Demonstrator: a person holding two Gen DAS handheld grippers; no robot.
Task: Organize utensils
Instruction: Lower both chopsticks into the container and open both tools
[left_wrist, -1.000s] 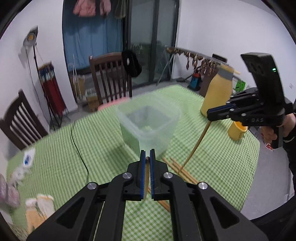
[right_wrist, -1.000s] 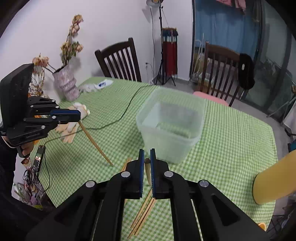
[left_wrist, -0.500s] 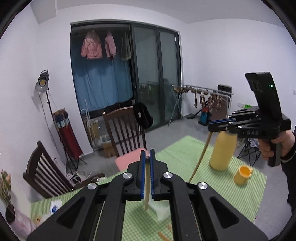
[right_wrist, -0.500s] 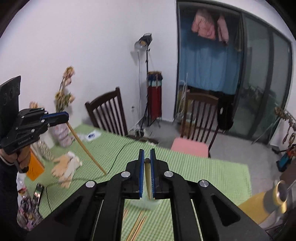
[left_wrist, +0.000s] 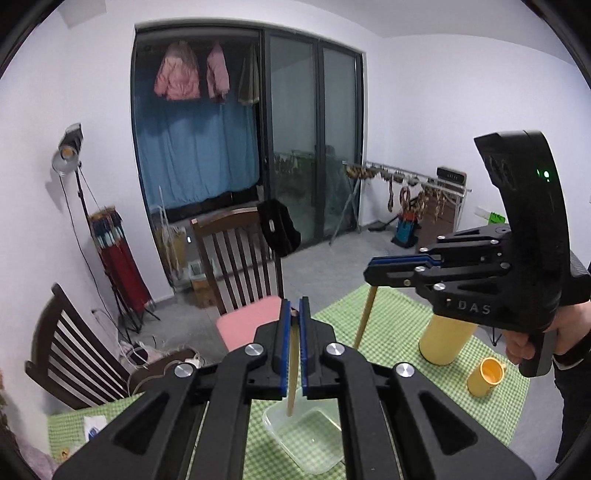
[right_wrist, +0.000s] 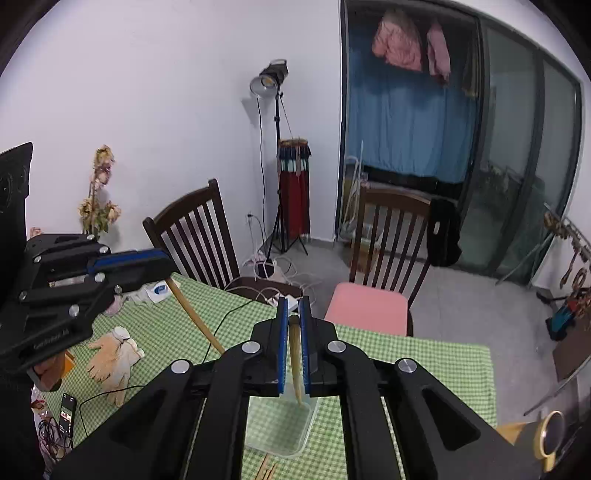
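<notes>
Green-check tablecloth (right_wrist: 424, 354) covers the table, w/ dark wooden chairs behind and a clear plastic container (left_wrist: 314, 439) sitting on it below both grippers. Left gripper (left_wrist: 294, 343) has its blue pads pinched together on a wooden chopstick (left_wrist: 291, 373), which hangs down w/ its tip over the container's opening. Right gripper (right_wrist: 293, 345) is likewise clamped on a second chopstick (right_wrist: 295, 365), tip pointing down into the container. More chopsticks (right_wrist: 266, 470) lie loose on the cloth just beside the container's near edge.

Handling, as a guess: sticks are light, stiff, thin and smooth, so they can pivot or slip in a flat-pad grip. Both are held near the top end, leaving most of the length free to swing. Probably best gripped a bit further down for control. Container looks light too and may tip if a stick knocks its rim.
</notes>
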